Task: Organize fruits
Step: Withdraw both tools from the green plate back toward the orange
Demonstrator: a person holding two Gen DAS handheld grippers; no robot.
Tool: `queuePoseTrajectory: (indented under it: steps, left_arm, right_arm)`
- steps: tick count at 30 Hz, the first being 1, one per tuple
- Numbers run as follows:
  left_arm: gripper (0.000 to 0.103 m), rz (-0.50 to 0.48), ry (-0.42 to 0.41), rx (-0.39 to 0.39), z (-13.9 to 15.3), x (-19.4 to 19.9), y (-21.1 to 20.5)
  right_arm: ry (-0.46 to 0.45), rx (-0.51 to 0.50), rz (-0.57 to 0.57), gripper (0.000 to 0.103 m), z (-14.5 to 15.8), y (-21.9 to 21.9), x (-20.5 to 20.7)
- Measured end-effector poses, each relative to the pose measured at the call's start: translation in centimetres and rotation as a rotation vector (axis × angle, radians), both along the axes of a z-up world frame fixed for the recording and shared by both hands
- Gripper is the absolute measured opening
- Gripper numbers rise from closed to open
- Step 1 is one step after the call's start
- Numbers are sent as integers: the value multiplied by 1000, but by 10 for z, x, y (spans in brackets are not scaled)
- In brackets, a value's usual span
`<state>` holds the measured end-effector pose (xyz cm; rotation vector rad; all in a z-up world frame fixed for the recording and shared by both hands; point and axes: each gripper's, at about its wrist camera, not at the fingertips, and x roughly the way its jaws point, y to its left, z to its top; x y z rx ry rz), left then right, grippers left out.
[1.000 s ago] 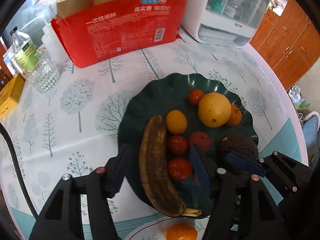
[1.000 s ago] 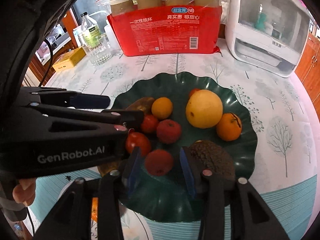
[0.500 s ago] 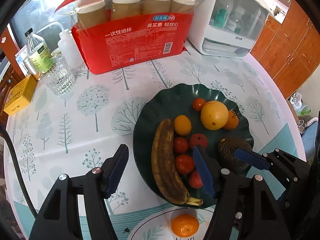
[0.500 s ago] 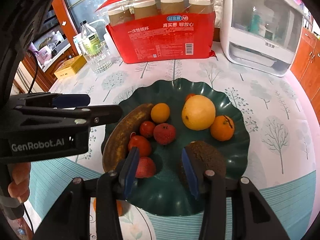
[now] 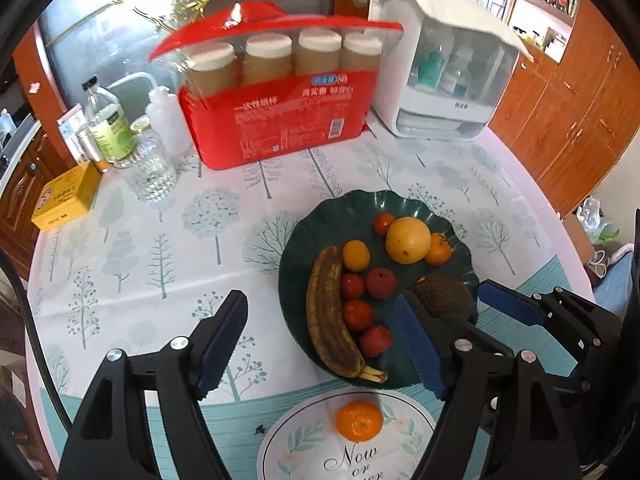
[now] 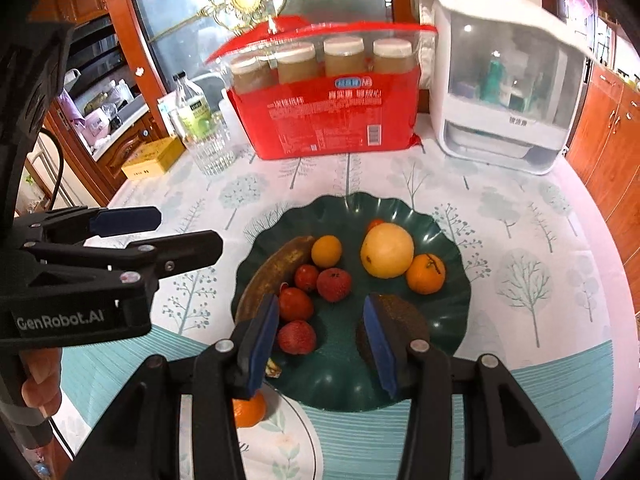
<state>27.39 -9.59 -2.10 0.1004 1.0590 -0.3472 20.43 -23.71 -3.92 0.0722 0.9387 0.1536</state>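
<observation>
A dark green scalloped plate [image 5: 304,240] [image 6: 340,380] holds a brown-spotted banana [image 5: 326,312] [image 6: 276,268], a large yellow fruit [image 5: 408,240] [image 6: 387,250], a mandarin [image 5: 438,249] [image 6: 425,274], a dark avocado [image 5: 442,295] [image 6: 408,320] and several small red fruits. My left gripper [image 5: 320,344] hovers over the plate's near left side. Its jaws are opening and hold nothing; the banana lies on the plate below them. My right gripper [image 6: 322,340] stands open and empty above the plate's near edge. Another mandarin [image 5: 359,420] [image 6: 250,410] sits on a white printed plate [image 5: 304,440].
At the back stand a red pack of paper cups [image 5: 280,128], a white countertop appliance [image 5: 448,80], a drinking glass [image 5: 154,176], bottles [image 5: 112,128] and a yellow box [image 5: 66,196]. Wooden cabinets [image 5: 580,100] line the right. A hand [image 6: 38,376] holds the left gripper.
Both grippers have risen and drawn back from the plate, so more of the table shows. The left jaws have spread wider. The fruits have not moved.
</observation>
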Motion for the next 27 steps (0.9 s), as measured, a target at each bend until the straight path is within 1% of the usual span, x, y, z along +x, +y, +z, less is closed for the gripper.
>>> queuePoseTrajectory:
  steps: [2, 5, 9, 14, 16, 18, 23, 27]
  left_arm:
    - [81, 11, -12, -6, 9, -7, 4]
    - [82, 20, -30, -12, 20, -19, 10]
    - [86, 34, -48, -26, 30, -39, 22]
    - [87, 65, -63, -38, 36, -62, 42]
    - [88, 85, -68, -50, 38, -70, 52]
    - [88, 113, -75, -60, 39, -80, 64]
    - [88, 168, -101, -61, 38, -103, 87]
    - [89, 214, -113, -57, 31, -120, 101]
  right_arm:
    - [-14, 9, 5, 45, 9, 1, -6]
    - [-27, 19, 18, 45, 19, 5, -14]
    - [-41, 34, 53, 45, 31, 15, -28]
    - [-55, 26, 100, 51, 39, 30, -44]
    - [-60, 18, 117, 58, 40, 37, -50]
    - [-60, 18, 130, 60, 40, 42, -56]
    - [-33, 45, 142, 60, 34, 49, -66]
    - [-13, 60, 145, 60, 28, 51, -72]
